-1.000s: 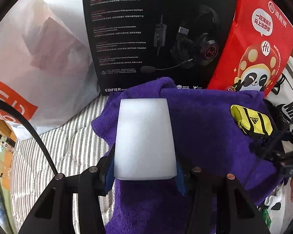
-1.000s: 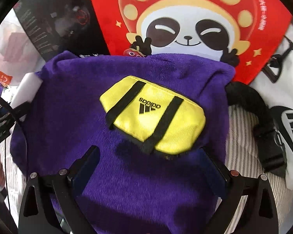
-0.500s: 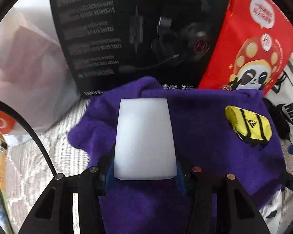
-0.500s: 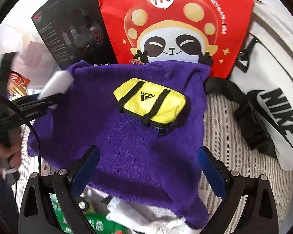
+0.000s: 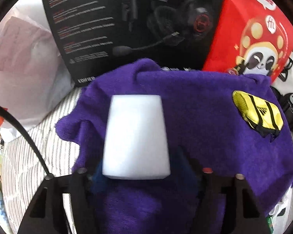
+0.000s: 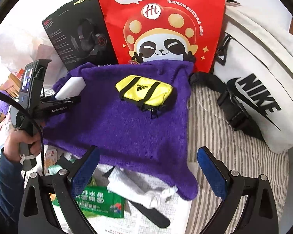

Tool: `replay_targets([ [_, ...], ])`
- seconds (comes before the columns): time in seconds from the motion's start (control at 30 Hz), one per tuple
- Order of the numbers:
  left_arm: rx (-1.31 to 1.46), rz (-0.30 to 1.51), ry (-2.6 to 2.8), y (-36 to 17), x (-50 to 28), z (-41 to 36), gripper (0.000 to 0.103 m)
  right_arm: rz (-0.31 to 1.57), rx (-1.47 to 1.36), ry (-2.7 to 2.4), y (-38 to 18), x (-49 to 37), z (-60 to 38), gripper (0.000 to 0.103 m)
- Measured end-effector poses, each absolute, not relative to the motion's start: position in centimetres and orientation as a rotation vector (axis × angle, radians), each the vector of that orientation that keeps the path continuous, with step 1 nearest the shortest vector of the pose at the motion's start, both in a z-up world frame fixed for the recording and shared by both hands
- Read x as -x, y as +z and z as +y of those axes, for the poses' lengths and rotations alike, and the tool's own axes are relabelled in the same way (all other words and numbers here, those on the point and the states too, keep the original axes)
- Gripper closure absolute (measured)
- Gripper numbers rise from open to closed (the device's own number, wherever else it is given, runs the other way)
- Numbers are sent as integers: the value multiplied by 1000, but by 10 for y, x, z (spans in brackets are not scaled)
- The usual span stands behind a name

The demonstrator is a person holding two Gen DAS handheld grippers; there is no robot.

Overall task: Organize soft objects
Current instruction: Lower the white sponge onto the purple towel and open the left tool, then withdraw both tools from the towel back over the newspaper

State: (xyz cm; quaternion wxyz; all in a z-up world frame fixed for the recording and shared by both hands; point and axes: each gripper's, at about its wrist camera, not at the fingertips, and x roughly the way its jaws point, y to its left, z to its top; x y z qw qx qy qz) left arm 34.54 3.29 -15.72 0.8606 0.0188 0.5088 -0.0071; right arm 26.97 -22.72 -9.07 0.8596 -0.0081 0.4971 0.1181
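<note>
Left claw pinches the white sponge between its blue pads, centre of the left wrist frame. Sponge sits over the left part of the purple towel; contact with the towel can't be told from this view. Frame is a bit motion-blurred

In the right wrist frame the same sponge shows at centre left, held in the left claw, over the towel's upper left corner. The left hand grips the handle at the left edge

Right claw is spread wide, nothing between the blue pads, lower half of the frame, over the towel's near edge

Yellow pouch with black straps lies on the towel, upper centre of the right wrist frame; in the left wrist frame it is at centre right, near the towel's right edge, well apart from the sponge

Towel is spread on a striped sheet. Its far edge touches a black headset box and a red panda bag, both propped upright at the top of the frames. White Nike bag with a black strap at the right of the right wrist frame, just beside the towel. Green packet and a white cloth lie partly under the towel's near edge, bottom centre. White plastic bag at the upper left of the left wrist frame
</note>
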Motion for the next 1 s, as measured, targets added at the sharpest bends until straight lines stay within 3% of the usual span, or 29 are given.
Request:
replay_targets([
  [0.43,-37,998,-19,-108,-272,25,27,1040,-37,207,-88,-232,-233,4],
  [0.7,-30,949,-2,-81,-228,63,25,1005,-65,197,-81,-199,-231,4],
  [1.0,4,950,-39,-90,-170,68,25,995,-11,232,-87,-169,-223,4],
])
